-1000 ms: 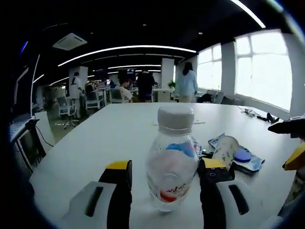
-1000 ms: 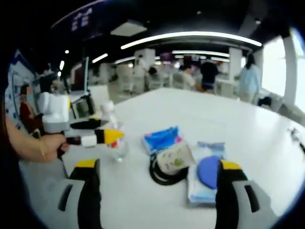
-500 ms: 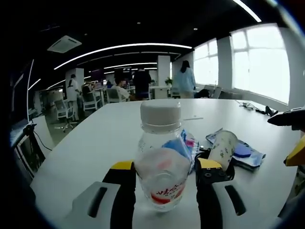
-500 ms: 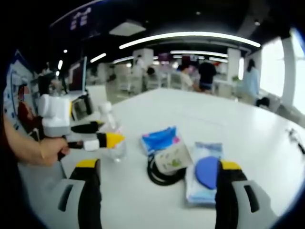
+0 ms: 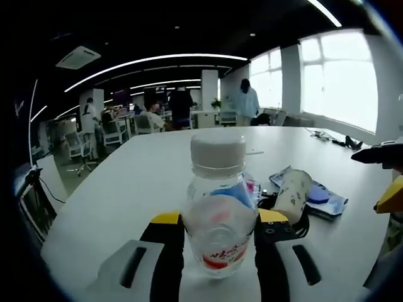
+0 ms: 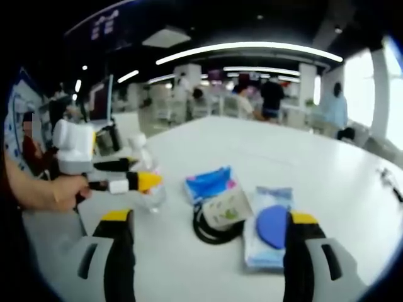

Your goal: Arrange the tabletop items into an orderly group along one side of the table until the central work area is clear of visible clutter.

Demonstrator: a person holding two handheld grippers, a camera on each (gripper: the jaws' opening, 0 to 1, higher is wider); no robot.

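Left gripper point(image 5: 218, 229) has its yellow-tipped jaws pressed up vs both sides of the clear water bottle point(image 5: 218, 214), clamped on its lower body just above the label, so the bottle stands upright w/ white cap on top; that low grip looks chosen to keep it from tipping while it gets carried or slid to a side. Bottle sits near the tabletop's point(image 5: 145, 182) near edge in the left gripper view; in the right gripper view the same bottle point(image 6: 150, 182) shows toward the left edge of the tabletop point(image 6: 352, 189), w/ the left gripper point(image 6: 129, 176) closed round it and a person's hand point(image 6: 60, 192) on the handle. Right gripper point(image 6: 208, 251) hangs spread wide, nothing between its jaws, hovering near the small pile mid-table, prob. lined up for the next pick. That pile: a black cable loop point(image 6: 211, 229) w/ a pale printed packet point(image 6: 228, 207) lying over it, a blue tissue pack point(image 6: 211, 182) just behind, and a clear-wrapped pack point(image 6: 267, 236) w/ a blue round disc point(image 6: 272, 225) on top just beside. From the left gripper view the packet point(image 5: 289, 192) and the clear-wrapped pack point(image 5: 318, 201) lie just right of the bottle, close enough that a sweep that way could knock them; the way left looks freer. Office w/ people and chairs well beyond the far edge, not in the way. Central area isn't cleared yet.
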